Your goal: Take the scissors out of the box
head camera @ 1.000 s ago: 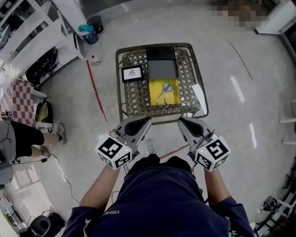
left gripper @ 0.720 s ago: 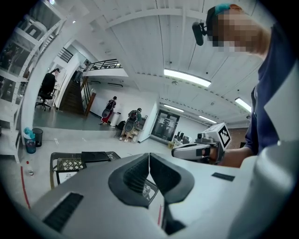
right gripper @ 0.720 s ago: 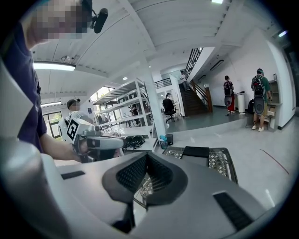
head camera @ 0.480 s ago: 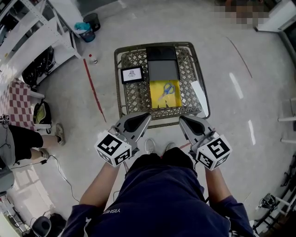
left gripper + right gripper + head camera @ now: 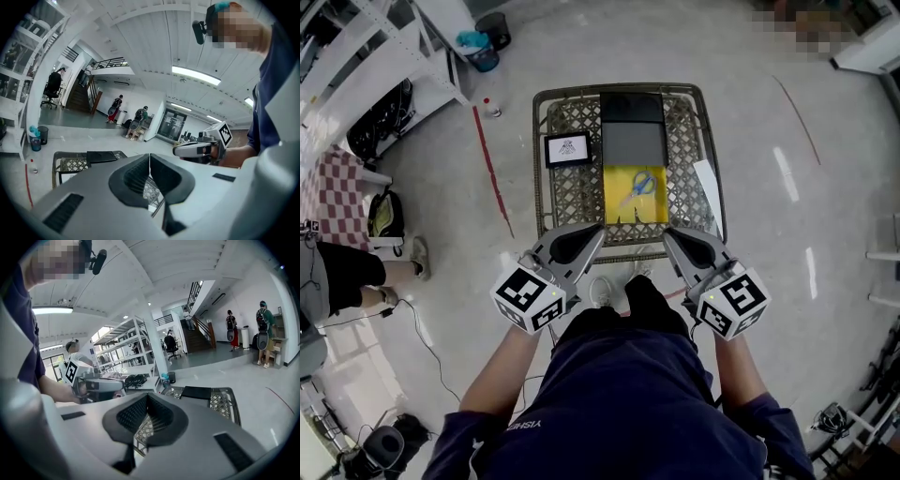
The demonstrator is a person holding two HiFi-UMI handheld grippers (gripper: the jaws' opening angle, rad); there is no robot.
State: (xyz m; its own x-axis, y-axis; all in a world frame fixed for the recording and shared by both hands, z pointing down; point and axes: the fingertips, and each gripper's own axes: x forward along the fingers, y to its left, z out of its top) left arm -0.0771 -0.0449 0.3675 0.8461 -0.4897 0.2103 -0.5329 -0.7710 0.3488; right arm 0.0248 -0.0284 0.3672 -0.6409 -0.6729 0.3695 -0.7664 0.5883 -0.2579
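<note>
Blue-handled scissors (image 5: pixel 637 185) lie in an open yellow box (image 5: pixel 619 208) whose dark lid (image 5: pixel 632 127) is folded back, all on a metal mesh table (image 5: pixel 567 202). My left gripper (image 5: pixel 598 231) and right gripper (image 5: pixel 667 234) hover side by side at the table's near edge, short of the box. Both are shut with nothing between the pads. In the left gripper view the shut left gripper (image 5: pixel 150 157) points over the mesh table (image 5: pixel 70 165), with the right gripper (image 5: pixel 197 149) beside it. The right gripper view shows the shut right gripper (image 5: pixel 147 397) and the dark lid (image 5: pixel 197 392); the scissors are hidden there.
A small framed card (image 5: pixel 567 149) rests on the mesh left of the box, and a white strip (image 5: pixel 705 183) on its right. White shelving (image 5: pixel 384 56), a bin (image 5: pixel 480 49) and a bottle (image 5: pixel 491 109) stand far left. A person (image 5: pixel 337 277) sits at left. Red tape (image 5: pixel 492 173) marks the floor.
The table has come slightly nearer as the person stepped forward. Both grippers stay shut and now reach the table's near edge.
</note>
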